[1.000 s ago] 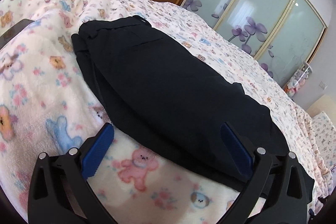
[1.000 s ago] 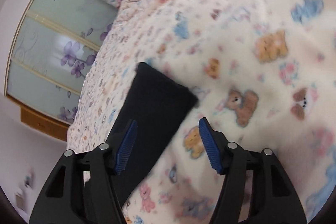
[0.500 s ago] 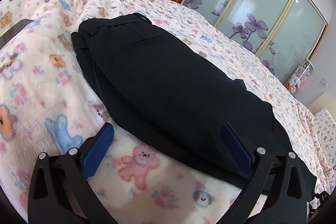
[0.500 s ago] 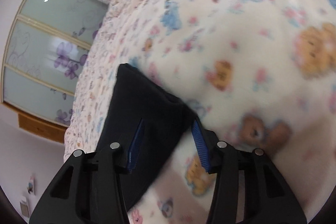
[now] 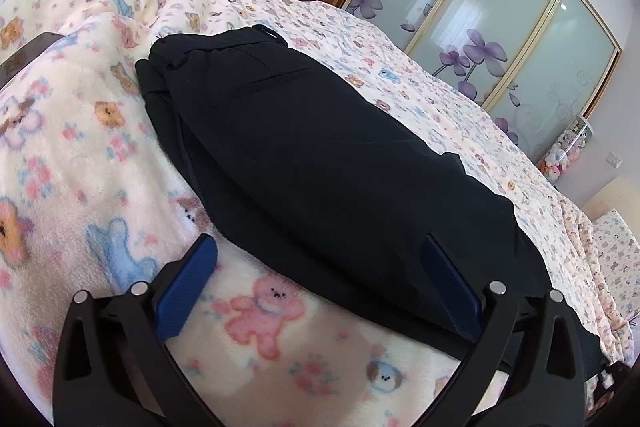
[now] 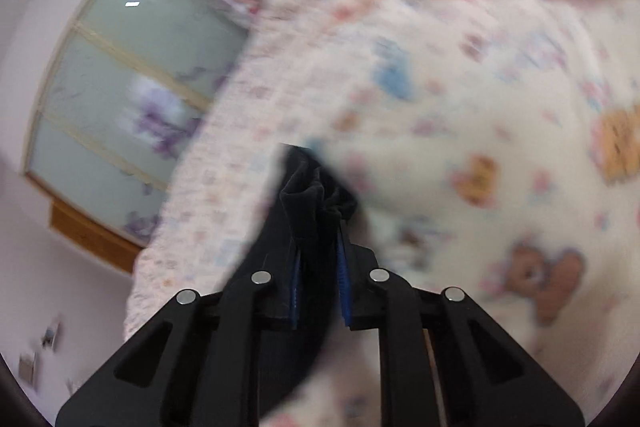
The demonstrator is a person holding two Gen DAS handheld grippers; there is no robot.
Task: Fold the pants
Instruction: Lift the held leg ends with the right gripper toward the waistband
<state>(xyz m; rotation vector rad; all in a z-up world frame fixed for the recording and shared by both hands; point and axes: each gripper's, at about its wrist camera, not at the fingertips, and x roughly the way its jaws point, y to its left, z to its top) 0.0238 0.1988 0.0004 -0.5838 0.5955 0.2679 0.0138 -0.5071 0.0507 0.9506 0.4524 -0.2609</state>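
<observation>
**Right gripper closing on the leg end while the left waits open**

Left wrist view: nothing is changing here compared with a second ago. The left gripper (image 5: 316, 267) is hovering with its jaws spread wide and nothing between them, one blue pad over the teddy-bear blanket (image 5: 80, 155), the other over the near edge of the black pants (image 5: 320, 155). The pants are lying lengthwise across the bed, already doubled leg on leg, waistband and back pocket at the far left end, the legs running off to the lower right. A frosted wardrobe door (image 5: 500, 39) is standing behind the bed.

Right wrist view: this is where the change is happening. A second ago the right gripper (image 6: 320, 279) was wide open over the flat leg end; now its jaws are closing on that end, with the dark cloth bunched up between the blue pads. The background is blurring, so the hand is moving. Judging from this, the hem is being secured, and carrying it toward the waistband should be the next fold.
</observation>
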